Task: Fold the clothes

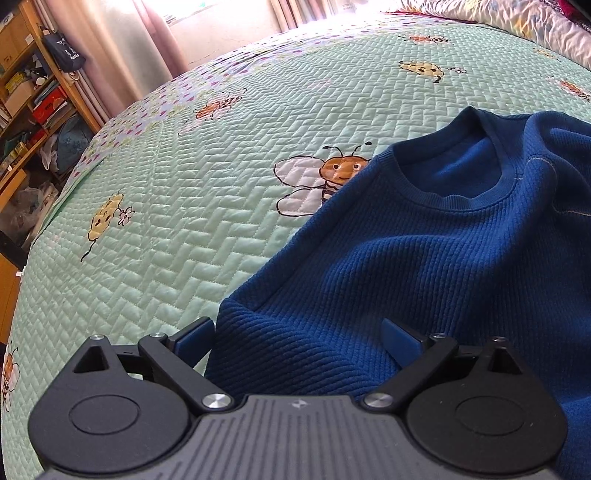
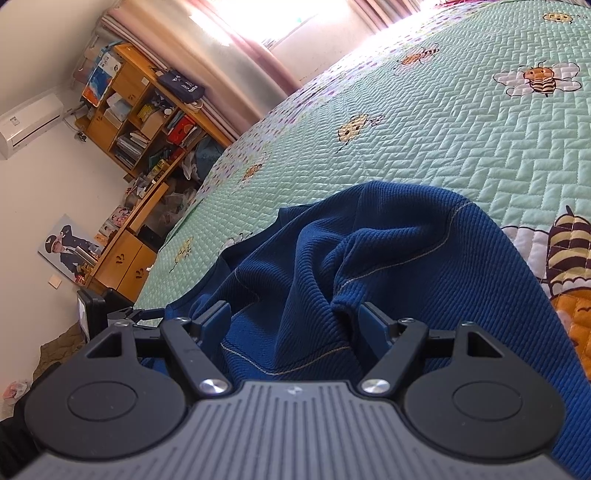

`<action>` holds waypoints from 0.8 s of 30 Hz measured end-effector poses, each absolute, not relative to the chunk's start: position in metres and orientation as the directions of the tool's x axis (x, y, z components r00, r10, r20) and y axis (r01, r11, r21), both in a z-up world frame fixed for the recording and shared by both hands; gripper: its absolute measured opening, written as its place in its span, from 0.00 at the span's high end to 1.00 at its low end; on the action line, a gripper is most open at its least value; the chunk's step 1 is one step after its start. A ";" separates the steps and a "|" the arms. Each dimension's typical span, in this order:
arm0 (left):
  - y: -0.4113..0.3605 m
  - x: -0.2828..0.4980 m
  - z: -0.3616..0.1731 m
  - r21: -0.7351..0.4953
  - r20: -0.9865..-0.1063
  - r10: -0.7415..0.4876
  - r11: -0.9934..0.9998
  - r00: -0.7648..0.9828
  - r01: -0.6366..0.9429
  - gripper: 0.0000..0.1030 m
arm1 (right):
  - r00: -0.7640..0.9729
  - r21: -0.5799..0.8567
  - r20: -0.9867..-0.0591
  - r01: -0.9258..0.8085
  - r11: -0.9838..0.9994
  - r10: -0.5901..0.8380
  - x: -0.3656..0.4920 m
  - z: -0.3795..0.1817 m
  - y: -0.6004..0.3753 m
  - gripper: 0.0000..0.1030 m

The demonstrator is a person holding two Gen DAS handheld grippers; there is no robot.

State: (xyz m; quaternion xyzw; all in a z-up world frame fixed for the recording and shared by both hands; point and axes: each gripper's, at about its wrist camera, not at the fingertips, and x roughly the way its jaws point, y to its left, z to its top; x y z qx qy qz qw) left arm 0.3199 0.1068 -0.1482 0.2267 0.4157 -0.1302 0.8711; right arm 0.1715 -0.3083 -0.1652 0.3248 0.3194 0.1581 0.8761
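A blue ribbed sweater lies front up on the green quilted bedspread, its round collar pointing away from me. My left gripper is open at the sweater's near left edge, and flat cloth lies between its two widely spread blue pads. In the right wrist view the sweater is bunched into folds with pale stitching lines showing. There my right gripper is open, its fingers standing on either side of a raised ridge of cloth. The sweater's lower part is hidden below both grippers.
The bedspread with bee prints stretches far and to the left of the sweater. A pale patterned blanket lies at the far right. Beyond the bed's left edge stand wooden shelves full of clutter, curtains and a bright window.
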 end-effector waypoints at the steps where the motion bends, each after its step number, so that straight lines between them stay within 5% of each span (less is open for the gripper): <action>1: 0.107 0.320 -0.148 0.287 -0.783 -0.038 0.863 0.621 0.415 0.05 | 0.746 0.671 -0.457 -0.070 0.739 0.485 0.172 -0.165 -0.308 0.25; 13: 0.111 0.305 -0.133 0.285 -0.742 -0.038 0.886 0.669 0.367 0.08 | 0.736 0.681 -0.462 -0.064 0.730 0.496 0.171 -0.169 -0.308 0.25; 18: 0.130 0.246 -0.095 -0.005 -0.685 -0.229 0.951 0.692 0.309 0.05 | 0.751 0.688 -0.431 -0.085 0.721 0.500 0.164 -0.161 -0.311 0.25; 24: 0.145 0.159 -0.119 -0.369 -0.693 -0.358 0.922 0.626 0.118 0.02 | 0.766 0.717 -0.390 -0.096 0.690 0.512 0.148 -0.153 -0.316 0.25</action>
